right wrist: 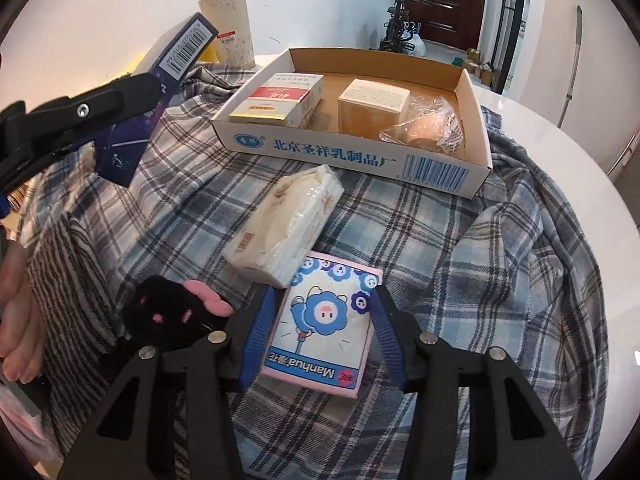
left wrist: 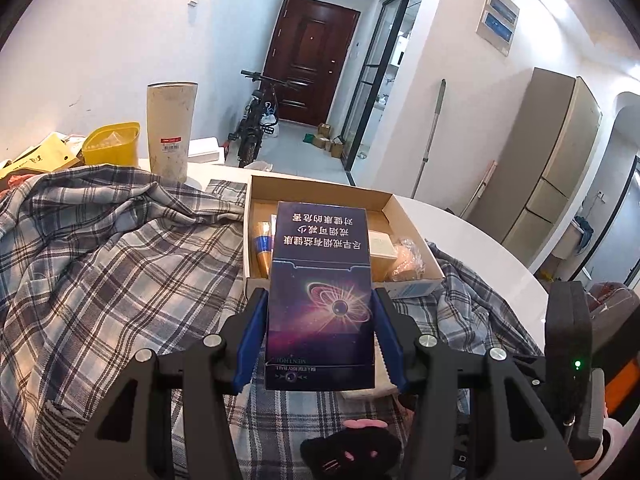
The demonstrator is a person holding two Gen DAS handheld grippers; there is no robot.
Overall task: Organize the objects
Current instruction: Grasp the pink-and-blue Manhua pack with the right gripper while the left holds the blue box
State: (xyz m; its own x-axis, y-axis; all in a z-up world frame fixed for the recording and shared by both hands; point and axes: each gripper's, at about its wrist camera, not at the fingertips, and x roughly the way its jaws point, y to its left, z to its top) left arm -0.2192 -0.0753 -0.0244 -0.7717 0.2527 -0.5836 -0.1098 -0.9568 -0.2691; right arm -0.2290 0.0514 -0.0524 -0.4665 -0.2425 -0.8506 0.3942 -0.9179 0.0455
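Observation:
My left gripper (left wrist: 320, 300) is shut on a dark blue box with a planet picture (left wrist: 320, 280) and holds it above the plaid cloth, just before the open cardboard tray (left wrist: 416, 220). The same box (right wrist: 176, 64) and left gripper show at the upper left of the right wrist view. My right gripper (right wrist: 324, 300) has its blue pads on both sides of a pink tissue pack with a blue flower (right wrist: 324, 320), lying on the cloth. A clear-wrapped tissue pack (right wrist: 284, 220) lies just beyond it. The tray (right wrist: 360, 152) holds a red and white box (right wrist: 280, 96), a tan box (right wrist: 372, 108) and a crinkled plastic bag (right wrist: 428, 124).
A plaid shirt (left wrist: 100, 248) covers the round white table (left wrist: 500, 248). A tall cream cylinder (left wrist: 170, 128) and a yellow container (left wrist: 112, 144) stand at the far left. A black cat plush (right wrist: 164, 316) lies by my right gripper. A bicycle (left wrist: 256, 120) stands in the hallway.

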